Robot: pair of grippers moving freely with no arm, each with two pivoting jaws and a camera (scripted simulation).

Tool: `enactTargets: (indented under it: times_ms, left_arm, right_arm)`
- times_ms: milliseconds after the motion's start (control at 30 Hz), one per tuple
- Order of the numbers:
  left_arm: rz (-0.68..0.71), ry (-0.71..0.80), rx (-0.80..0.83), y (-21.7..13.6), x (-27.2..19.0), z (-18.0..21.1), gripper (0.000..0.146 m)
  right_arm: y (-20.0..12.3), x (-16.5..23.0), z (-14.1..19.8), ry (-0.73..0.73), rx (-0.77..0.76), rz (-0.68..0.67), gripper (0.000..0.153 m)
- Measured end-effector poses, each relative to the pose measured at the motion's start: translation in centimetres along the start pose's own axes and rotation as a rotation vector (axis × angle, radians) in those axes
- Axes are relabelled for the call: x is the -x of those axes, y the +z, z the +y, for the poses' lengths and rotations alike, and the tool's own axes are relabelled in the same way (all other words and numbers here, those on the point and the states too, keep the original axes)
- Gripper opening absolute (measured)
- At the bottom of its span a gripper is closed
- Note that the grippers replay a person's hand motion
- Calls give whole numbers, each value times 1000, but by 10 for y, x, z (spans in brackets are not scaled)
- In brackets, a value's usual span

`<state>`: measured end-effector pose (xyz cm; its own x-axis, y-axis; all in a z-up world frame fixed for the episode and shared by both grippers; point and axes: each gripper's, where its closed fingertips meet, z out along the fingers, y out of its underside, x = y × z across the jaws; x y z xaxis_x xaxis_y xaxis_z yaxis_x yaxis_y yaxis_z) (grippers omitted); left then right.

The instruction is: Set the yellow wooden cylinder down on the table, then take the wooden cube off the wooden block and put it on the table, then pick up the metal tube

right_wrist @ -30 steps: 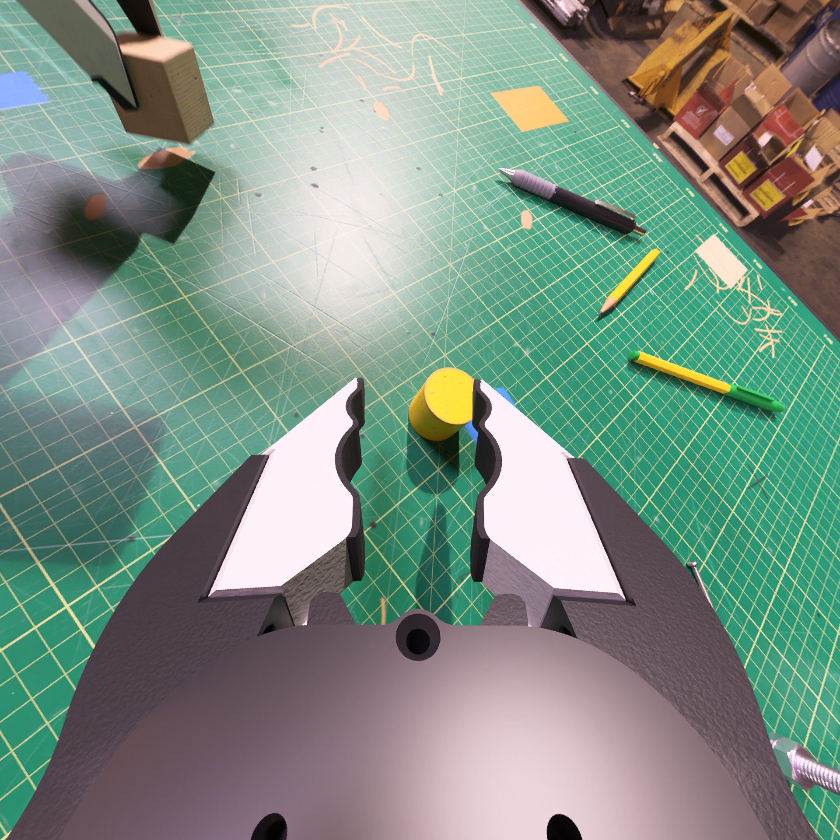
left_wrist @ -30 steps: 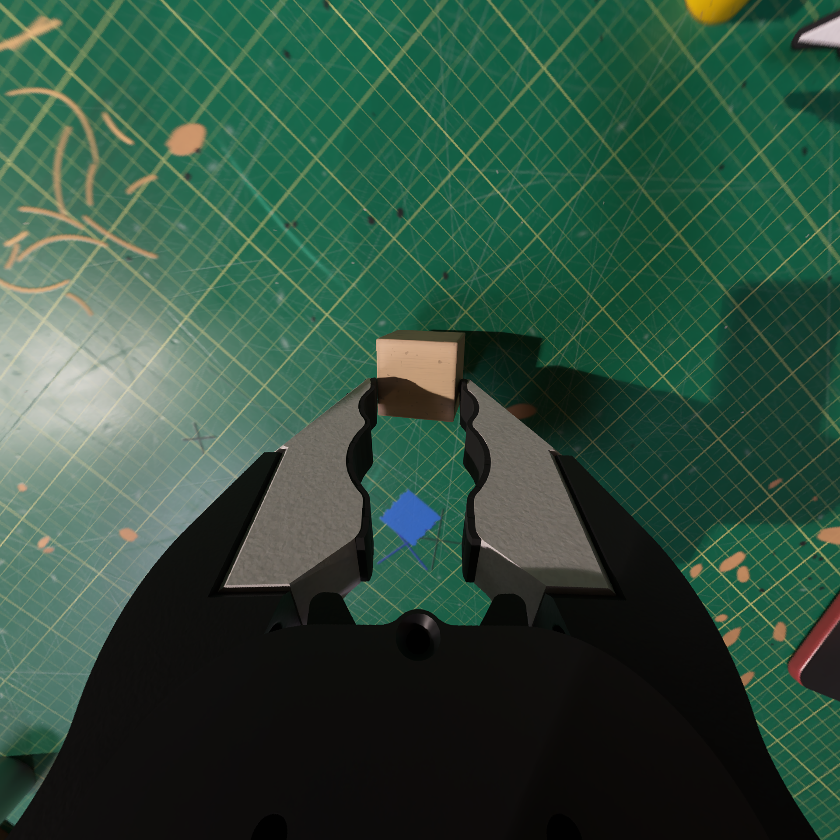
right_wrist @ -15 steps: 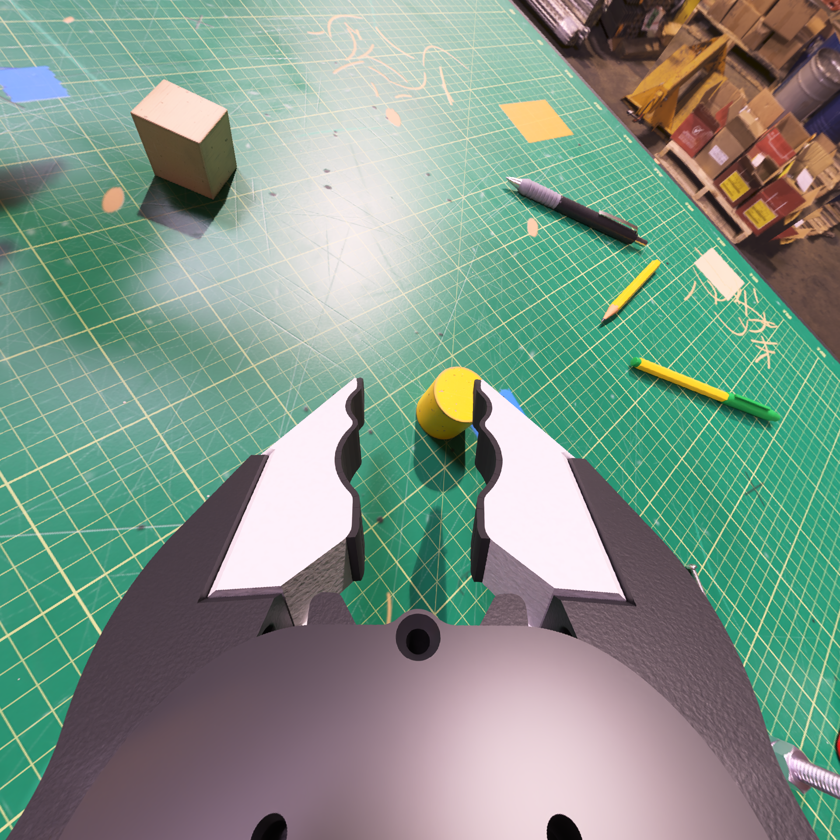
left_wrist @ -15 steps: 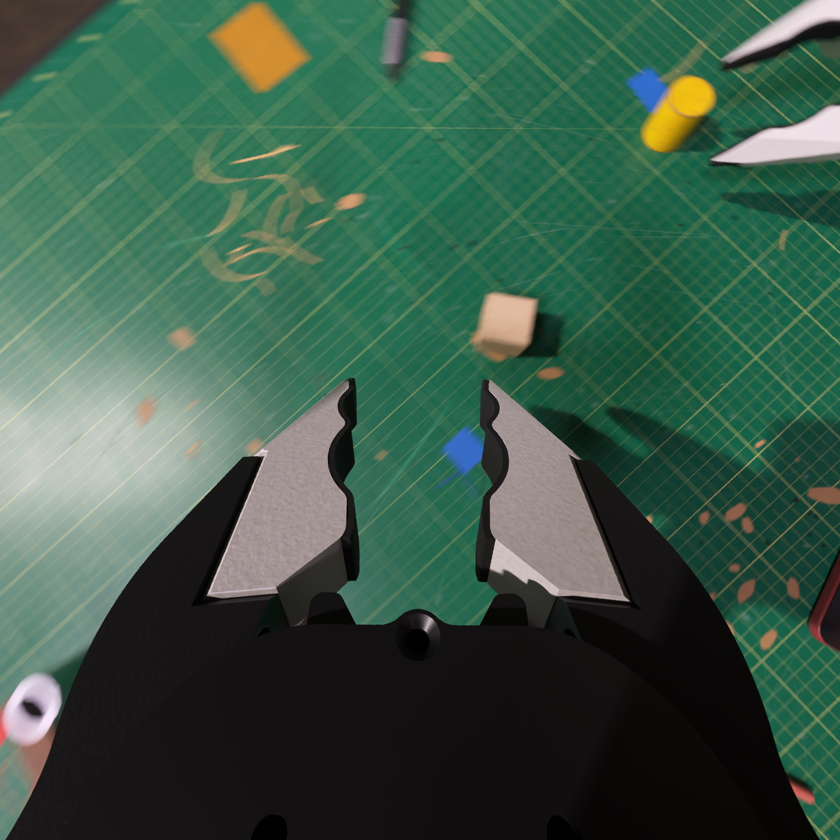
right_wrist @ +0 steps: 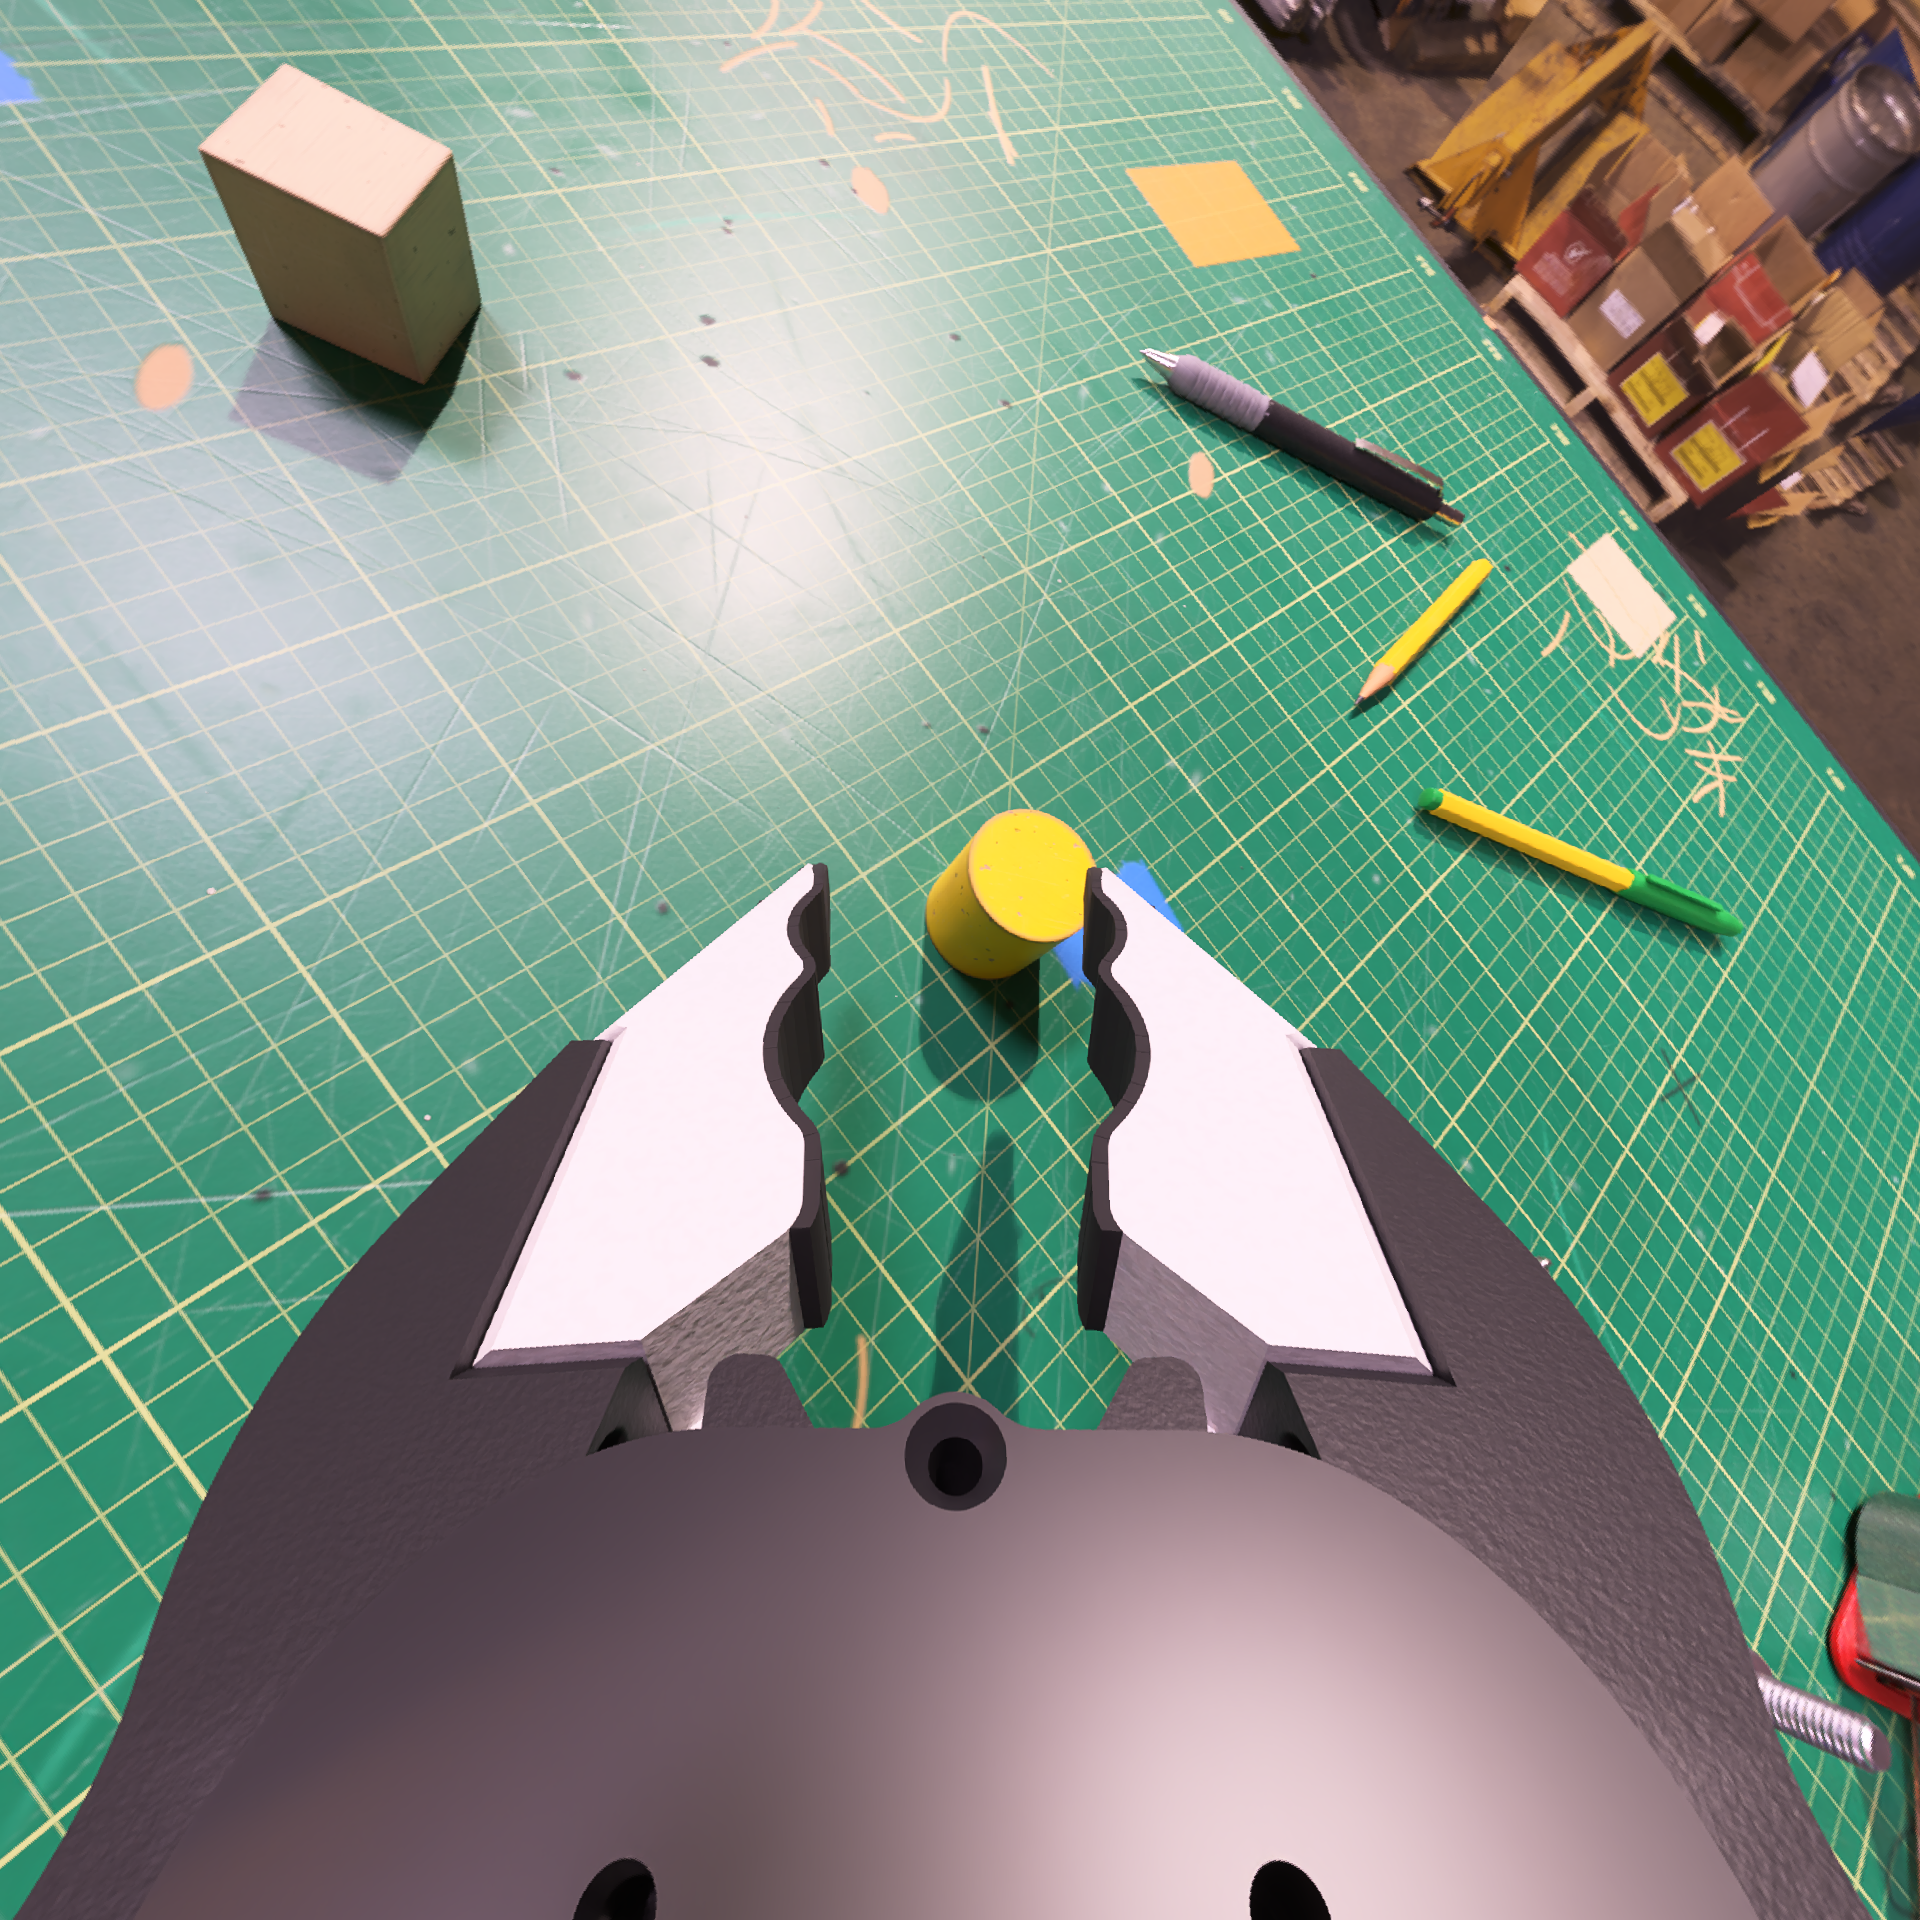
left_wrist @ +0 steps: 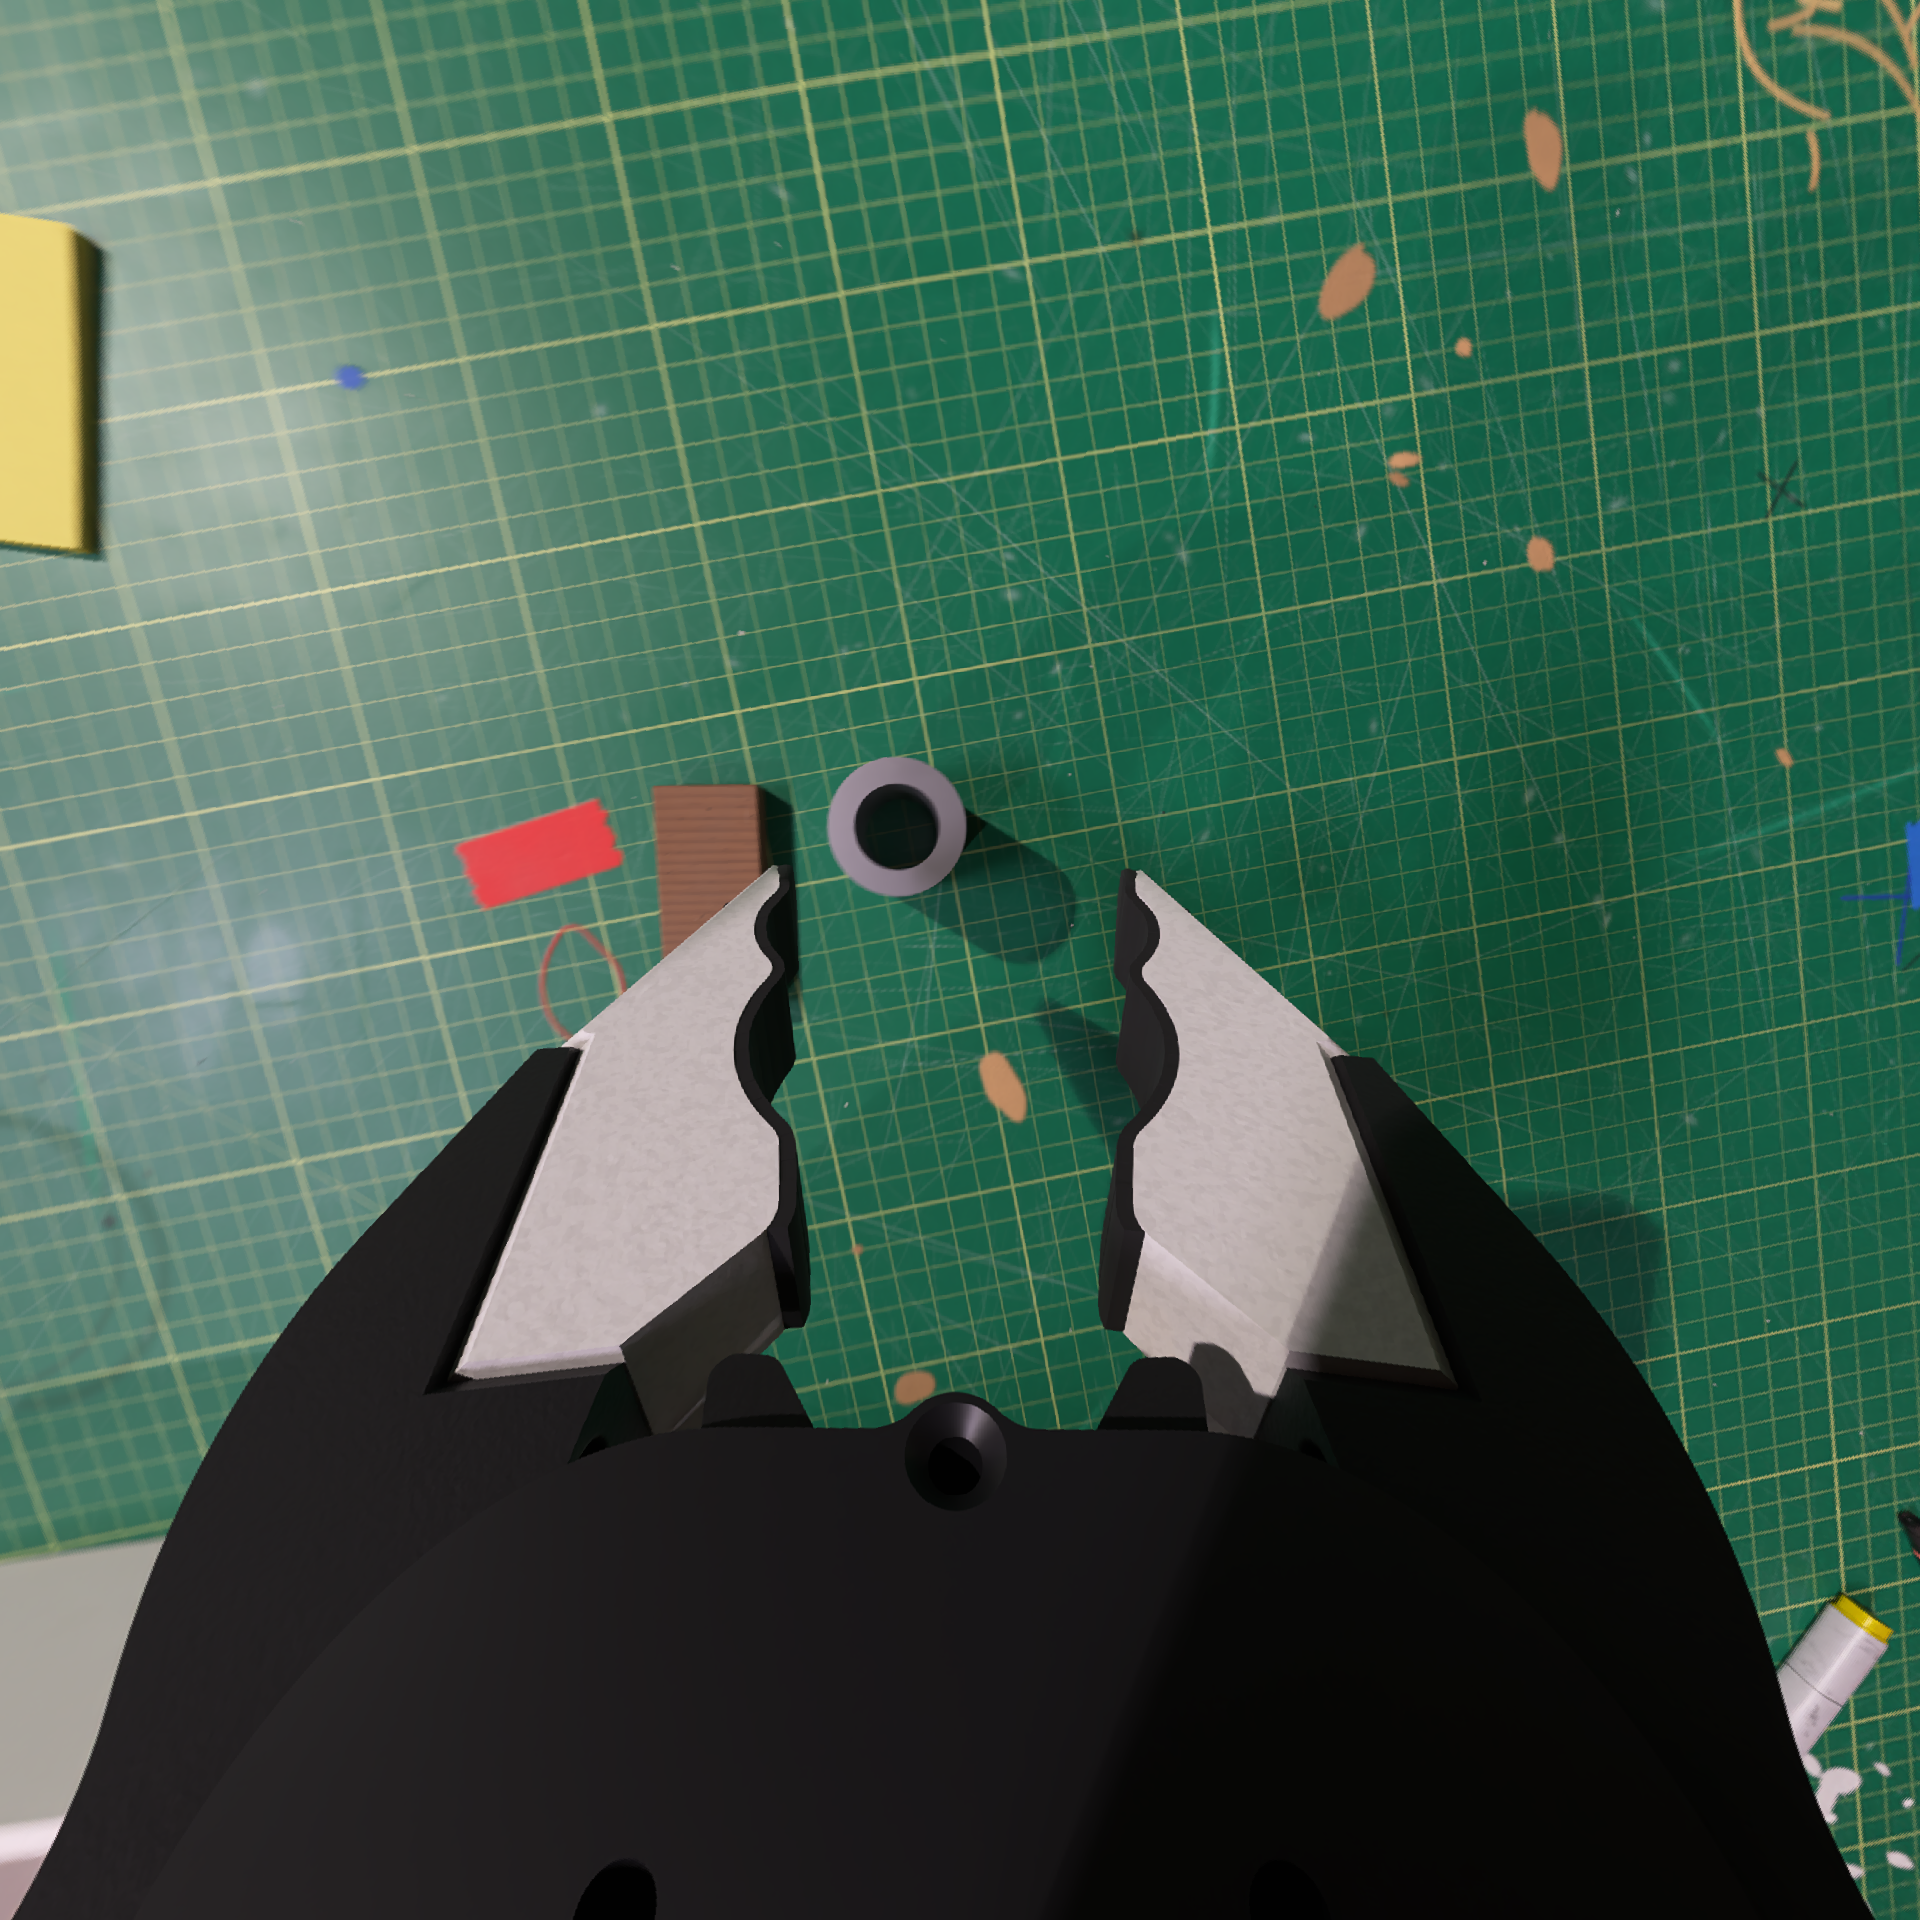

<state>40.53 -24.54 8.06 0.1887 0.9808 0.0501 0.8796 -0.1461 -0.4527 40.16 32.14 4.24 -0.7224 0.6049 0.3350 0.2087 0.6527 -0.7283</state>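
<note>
In the left wrist view the grey metal tube [left_wrist: 896,840] stands on end on the green mat, just beyond my open, empty left gripper [left_wrist: 954,883] and a little left of its midline. A brown wooden block [left_wrist: 708,862] lies beside the tube, partly behind the left finger. In the right wrist view the yellow wooden cylinder [right_wrist: 1006,894] rests on the mat just ahead of my open, empty right gripper [right_wrist: 954,883], next to its right fingertip. The pale wooden cube [right_wrist: 343,213] sits on the mat at the far left.
Left wrist view: red tape [left_wrist: 538,864], a red rubber band [left_wrist: 580,977], a yellow pad [left_wrist: 47,384] at the left edge, a marker [left_wrist: 1820,1673] lower right. Right wrist view: a black pen [right_wrist: 1299,434], a pencil [right_wrist: 1425,629], a yellow-green pen [right_wrist: 1574,860], a red clamp [right_wrist: 1875,1621], the table edge at right.
My left gripper let go of the cube, which now sits on the mat, then swung away to hover over the metal tube. My right gripper has stayed open by the cylinder.
</note>
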Motion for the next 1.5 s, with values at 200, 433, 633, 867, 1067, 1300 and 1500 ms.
enactTargets:
  times_ms: [200,433,633,867,1067,1300,1500]
  left_arm:
    - [-66,90,78,31,5,1,62]
    - [-46,94,117,42,3,3,54]
    - [-182,177,174,50,17,13,37]
    - [-191,157,30,5,27,7,36]
    - [12,224,-217,-82,-63,-29,35]
    - [258,543,-200,-45,-278,-24,35]
    - [125,594,-63,58,-293,-46,35]
  right_arm:
    - [-6,-7,1,38,-18,23,48]
    - [-10,-9,5,50,-5,34,48]
    - [-10,-7,4,40,-2,32,48]
    - [-10,-7,8,19,15,37,48]
    - [-8,-6,6,34,1,25,48]
    - [-5,2,15,-39,41,35,48]
    - [-10,5,6,-60,14,40,48]
